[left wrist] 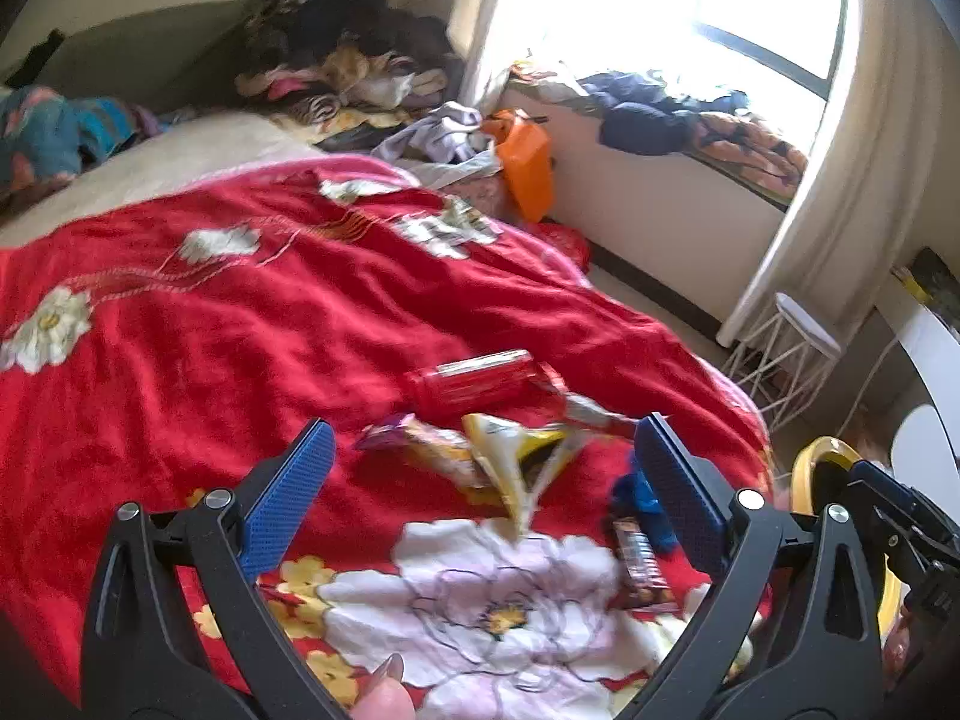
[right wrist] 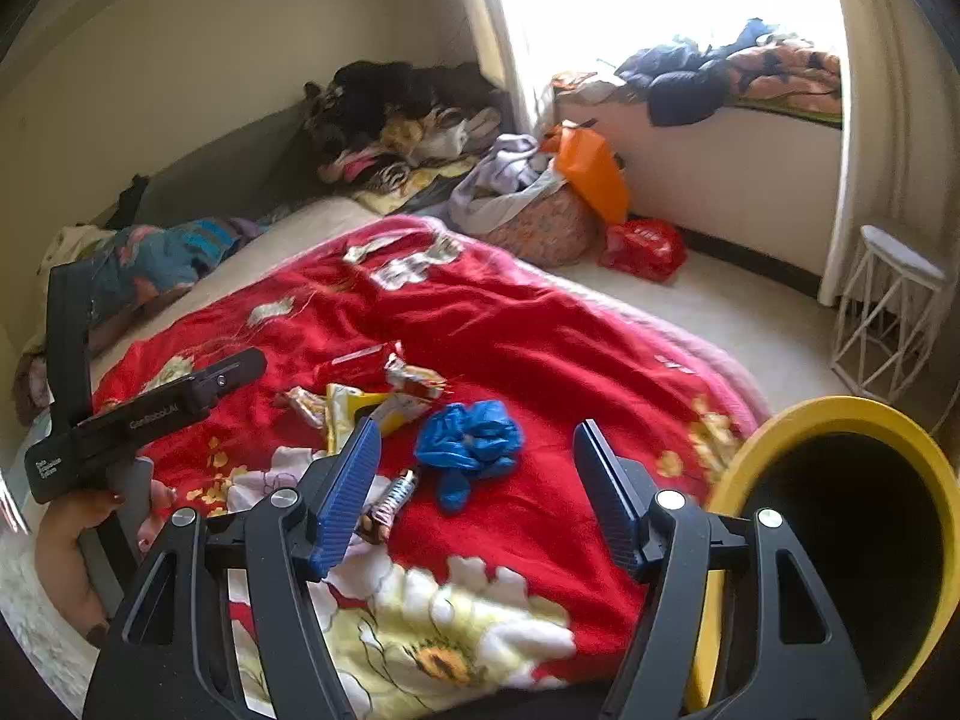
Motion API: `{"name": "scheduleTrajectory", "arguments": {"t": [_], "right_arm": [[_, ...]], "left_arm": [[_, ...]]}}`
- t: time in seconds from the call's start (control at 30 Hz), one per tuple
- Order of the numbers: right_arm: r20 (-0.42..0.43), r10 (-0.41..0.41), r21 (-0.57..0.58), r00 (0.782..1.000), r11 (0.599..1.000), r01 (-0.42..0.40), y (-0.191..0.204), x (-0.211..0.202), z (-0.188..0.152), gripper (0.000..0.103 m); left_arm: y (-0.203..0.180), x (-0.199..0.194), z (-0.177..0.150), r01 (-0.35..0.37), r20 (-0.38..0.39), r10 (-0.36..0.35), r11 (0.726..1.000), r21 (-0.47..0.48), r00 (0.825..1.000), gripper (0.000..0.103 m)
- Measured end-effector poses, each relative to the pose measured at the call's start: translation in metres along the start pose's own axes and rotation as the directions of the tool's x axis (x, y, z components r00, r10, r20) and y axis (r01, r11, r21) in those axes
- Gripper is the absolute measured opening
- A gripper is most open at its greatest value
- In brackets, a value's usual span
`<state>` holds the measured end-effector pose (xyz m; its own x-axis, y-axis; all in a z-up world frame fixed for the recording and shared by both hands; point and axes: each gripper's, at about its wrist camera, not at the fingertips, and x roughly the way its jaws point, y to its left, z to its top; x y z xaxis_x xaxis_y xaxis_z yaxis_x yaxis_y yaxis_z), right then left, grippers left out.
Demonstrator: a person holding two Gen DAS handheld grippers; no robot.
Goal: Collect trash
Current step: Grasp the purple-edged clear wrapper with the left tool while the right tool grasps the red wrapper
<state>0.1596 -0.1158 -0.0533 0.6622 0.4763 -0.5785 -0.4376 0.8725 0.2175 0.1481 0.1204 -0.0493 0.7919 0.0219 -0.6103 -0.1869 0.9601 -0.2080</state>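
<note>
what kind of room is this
Most likely a bedroom: a bed under a red floral blanket, a pile of clothes by the wall, and a curtained window.

wrappers [left wrist: 480,456] ahead, bin [right wrist: 840,420] crowding right

red floral blanket [right wrist: 540,324] on bed | clothes pile [right wrist: 408,114] by wall | white wire stool [right wrist: 894,312] near window

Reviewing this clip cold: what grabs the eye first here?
The red floral blanket covering the bed dominates. Near its front edge lies a cluster of snack wrappers with a crumpled blue glove beside them. A yellow-rimmed bin gapes at the right gripper's side.
</note>
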Motion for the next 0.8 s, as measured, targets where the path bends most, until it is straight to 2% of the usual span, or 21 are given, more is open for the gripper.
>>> {"name": "scheduleTrajectory", "arguments": {"t": [0.17, 0.33, 0.6, 0.8], "right_arm": [[-0.034, 0.028, -0.034, 0.999, 0.999, -0.029, 0.014, 0.034, 0.009, 0.064], [-0.074, 0.040, -0.053, 0.996, 0.998, -0.044, 0.021, 0.066, 0.017, 0.064], [-0.141, 0.062, -0.015, 0.988, 0.998, -0.065, 0.018, 0.108, 0.020, 0.064], [-0.166, 0.076, -0.023, 0.983, 0.996, -0.081, 0.020, 0.127, 0.023, 0.058]], "left_arm": [[0.022, 0.013, -0.005, -0.023, -0.034, 0.021, 0.998, -0.061, 0.999, 0.092], [0.038, 0.026, -0.010, -0.019, -0.070, 0.010, 0.992, -0.124, 0.998, 0.091], [0.049, 0.044, -0.015, 0.019, -0.110, -0.041, 0.980, -0.200, 0.993, 0.071], [0.059, 0.058, -0.017, 0.053, -0.135, -0.096, 0.955, -0.291, 0.986, 0.065]]}}
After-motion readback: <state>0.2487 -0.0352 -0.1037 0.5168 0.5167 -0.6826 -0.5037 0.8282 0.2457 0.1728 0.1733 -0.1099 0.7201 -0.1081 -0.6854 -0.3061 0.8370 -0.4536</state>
